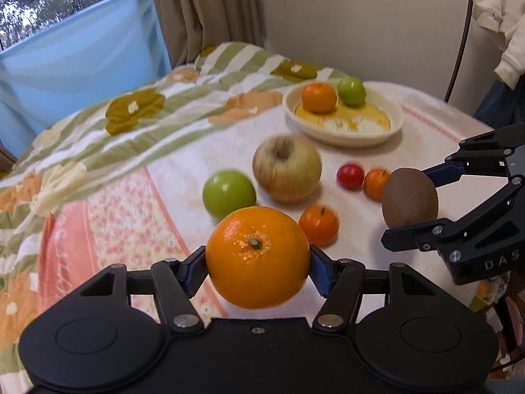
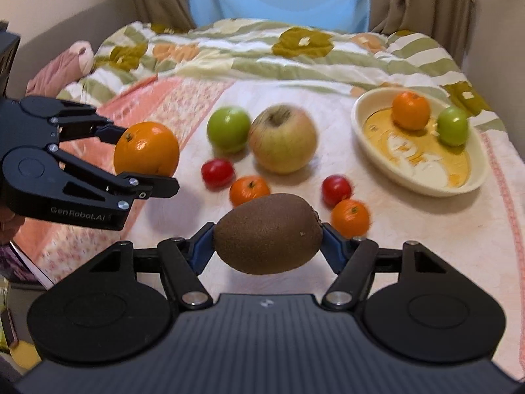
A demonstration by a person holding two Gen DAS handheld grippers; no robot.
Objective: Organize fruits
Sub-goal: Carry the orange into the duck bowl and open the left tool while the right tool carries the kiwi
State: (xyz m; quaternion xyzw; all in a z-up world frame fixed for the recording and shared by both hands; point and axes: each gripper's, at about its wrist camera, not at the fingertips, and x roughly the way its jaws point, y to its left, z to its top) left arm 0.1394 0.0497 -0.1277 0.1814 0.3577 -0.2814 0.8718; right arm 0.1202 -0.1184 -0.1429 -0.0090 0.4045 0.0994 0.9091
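Bedroom: quilted bed [image 2: 262, 49], curtains [image 1: 203, 10]

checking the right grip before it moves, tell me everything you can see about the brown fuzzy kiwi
The brown fuzzy oval kiwi is whole, with matte, finely textured skin and a small pale speck on its side. It lies sideways, long axis across the black two-finger right gripper, whose blue pads press on its two ends, a small dark nub showing at its right end. It is held clear above the pale pink floral bedcover, touching no other fruit. From the left wrist view it looks rounder, seen end-on.
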